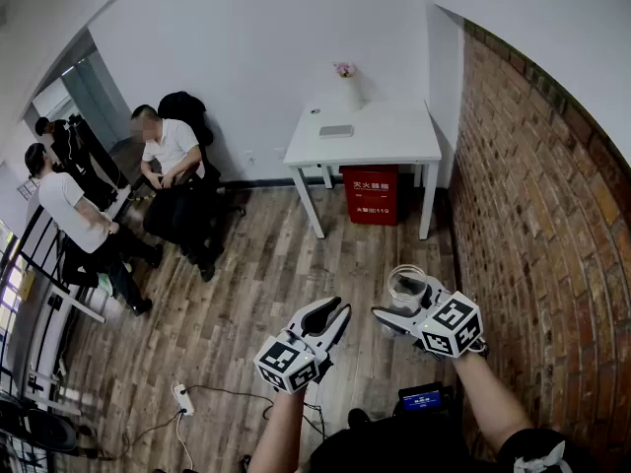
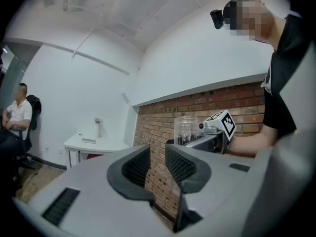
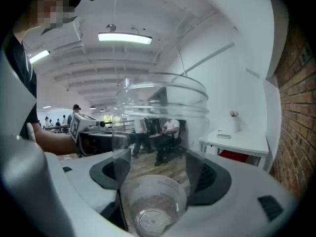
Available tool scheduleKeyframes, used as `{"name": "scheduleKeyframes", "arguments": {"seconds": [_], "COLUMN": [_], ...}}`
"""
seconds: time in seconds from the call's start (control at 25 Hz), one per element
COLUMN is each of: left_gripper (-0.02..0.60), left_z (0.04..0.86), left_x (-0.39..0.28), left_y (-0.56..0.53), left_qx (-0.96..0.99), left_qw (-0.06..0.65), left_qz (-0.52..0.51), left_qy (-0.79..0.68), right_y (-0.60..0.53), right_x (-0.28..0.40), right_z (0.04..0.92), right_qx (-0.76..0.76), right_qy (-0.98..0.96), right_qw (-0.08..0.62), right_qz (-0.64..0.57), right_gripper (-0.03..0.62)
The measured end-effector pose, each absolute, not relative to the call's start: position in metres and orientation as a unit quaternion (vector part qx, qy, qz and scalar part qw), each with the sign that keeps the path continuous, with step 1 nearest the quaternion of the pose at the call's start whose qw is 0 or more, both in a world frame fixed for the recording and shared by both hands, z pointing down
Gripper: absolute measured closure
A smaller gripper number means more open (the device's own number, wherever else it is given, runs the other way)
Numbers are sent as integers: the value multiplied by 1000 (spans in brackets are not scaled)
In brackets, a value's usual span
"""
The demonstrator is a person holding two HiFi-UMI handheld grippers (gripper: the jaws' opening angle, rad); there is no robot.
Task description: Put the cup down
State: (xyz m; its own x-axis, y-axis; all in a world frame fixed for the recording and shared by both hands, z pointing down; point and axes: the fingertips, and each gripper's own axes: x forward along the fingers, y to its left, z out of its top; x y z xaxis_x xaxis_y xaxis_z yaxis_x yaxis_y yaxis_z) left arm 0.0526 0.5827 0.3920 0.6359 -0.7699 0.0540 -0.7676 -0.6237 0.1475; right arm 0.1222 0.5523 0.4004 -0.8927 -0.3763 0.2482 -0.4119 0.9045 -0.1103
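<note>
A clear plastic cup [image 1: 405,289] hangs upright above the wooden floor, with my right gripper [image 1: 404,309] shut on its lower sides. In the right gripper view the cup [image 3: 159,132] fills the space between the dark pads [image 3: 213,177], and its empty bottom faces the camera. My left gripper [image 1: 330,316] floats to the left of the cup and apart from it. Its jaws [image 2: 157,163] stand a narrow gap apart with nothing between them. The left gripper view shows the cup [image 2: 185,129] and the right gripper [image 2: 217,132] ahead, against the brick wall.
A white table [image 1: 385,144] stands against the far wall with a small vase [image 1: 345,79] on it and a red box [image 1: 371,193] under it. A brick wall [image 1: 552,215] runs along the right. Seated people [image 1: 173,166] are at the left. A power strip [image 1: 182,398] lies on the floor.
</note>
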Motion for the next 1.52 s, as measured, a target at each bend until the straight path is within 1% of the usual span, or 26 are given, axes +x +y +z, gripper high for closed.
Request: {"name": "scheduleKeyframes", "arguments": {"seconds": [0.96,1.52], "left_gripper": [480,483], "left_z": [397,404], "left_x": [57,81], "left_y": [581,553], "left_qx": [903,904], "left_qw": [85,91], "left_qz": [-6,0], "left_qy": [-421,-419], "right_y": [549,521], "right_x": [129,157], "right_z": [404,411], "right_qx": [207,211], "right_qy": [-968,-966], "right_qw": [100,95], "right_qz": [103,117], "right_gripper": [233,233]}}
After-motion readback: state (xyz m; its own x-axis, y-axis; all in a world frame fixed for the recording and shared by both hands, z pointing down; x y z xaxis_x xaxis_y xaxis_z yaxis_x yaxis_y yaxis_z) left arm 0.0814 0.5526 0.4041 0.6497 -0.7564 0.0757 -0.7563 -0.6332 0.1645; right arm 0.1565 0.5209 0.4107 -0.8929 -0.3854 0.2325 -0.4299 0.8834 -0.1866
